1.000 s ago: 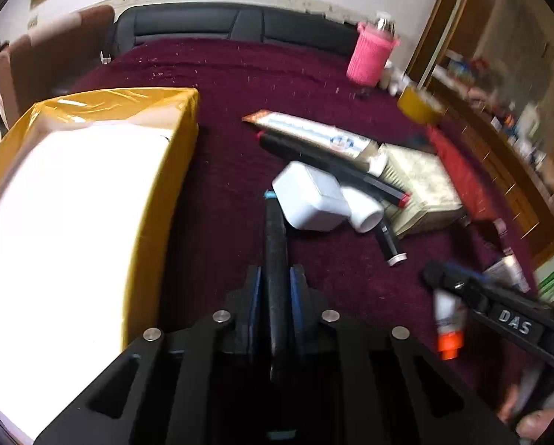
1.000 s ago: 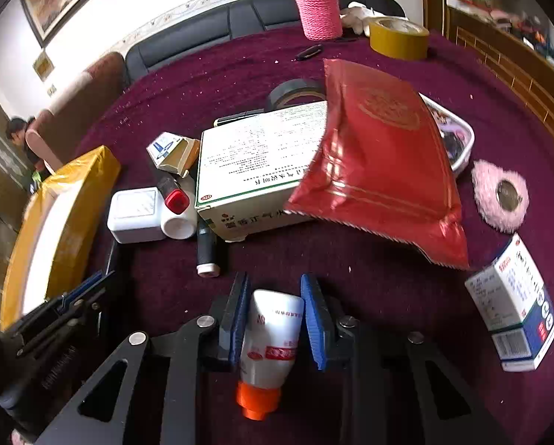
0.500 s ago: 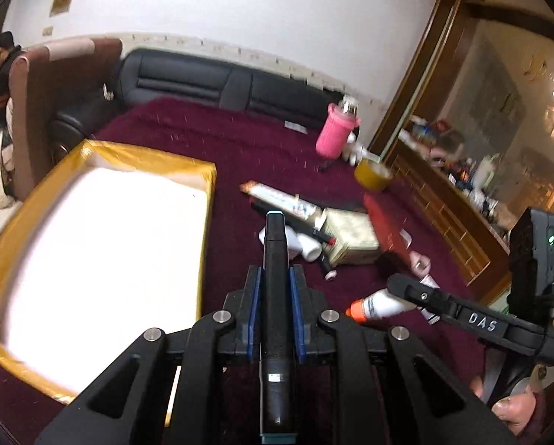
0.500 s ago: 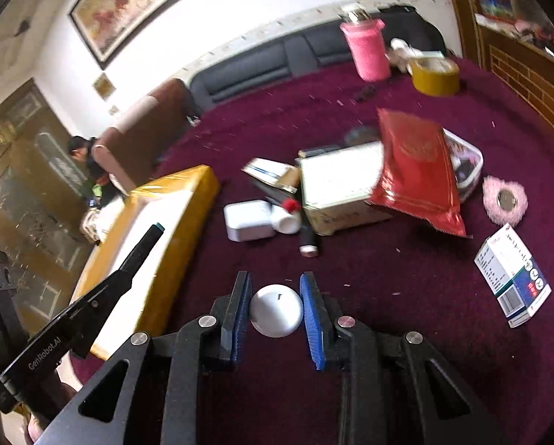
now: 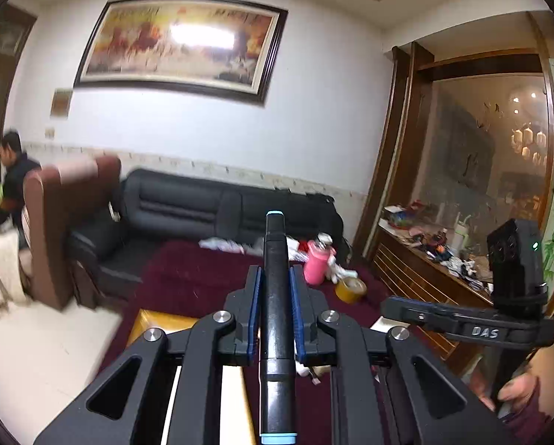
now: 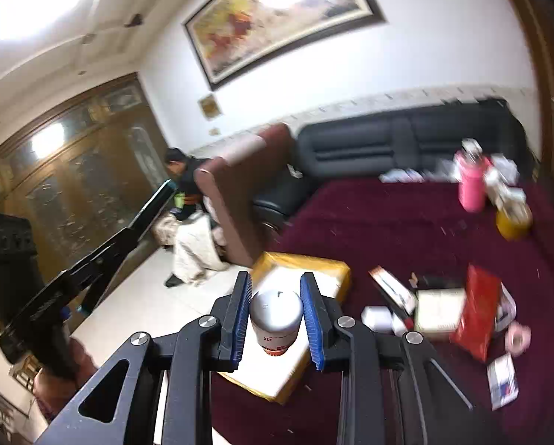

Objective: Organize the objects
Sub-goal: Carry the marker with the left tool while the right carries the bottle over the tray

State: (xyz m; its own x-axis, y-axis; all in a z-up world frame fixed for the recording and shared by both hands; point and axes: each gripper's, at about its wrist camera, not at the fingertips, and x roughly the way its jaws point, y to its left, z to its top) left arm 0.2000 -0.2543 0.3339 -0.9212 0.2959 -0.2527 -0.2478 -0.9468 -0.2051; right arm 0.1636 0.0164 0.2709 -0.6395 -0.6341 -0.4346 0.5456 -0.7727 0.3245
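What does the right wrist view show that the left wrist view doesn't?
Only right wrist: the right tool shut on a white tube with an orange cap, the red foil pouch, and the small white-and-blue carton. Only left wrist: the left tool shut on a black marker pen with light-blue ends, and the cluttered wooden sideboard. Both: the yellow-rimmed white box, pink bottle, yellow tape roll, black sofa.

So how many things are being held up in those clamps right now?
2. A black marker pen with light-blue ends sits between the left fingers; a white tube with an orange cap sits between the right fingers, above the yellow-edged box.
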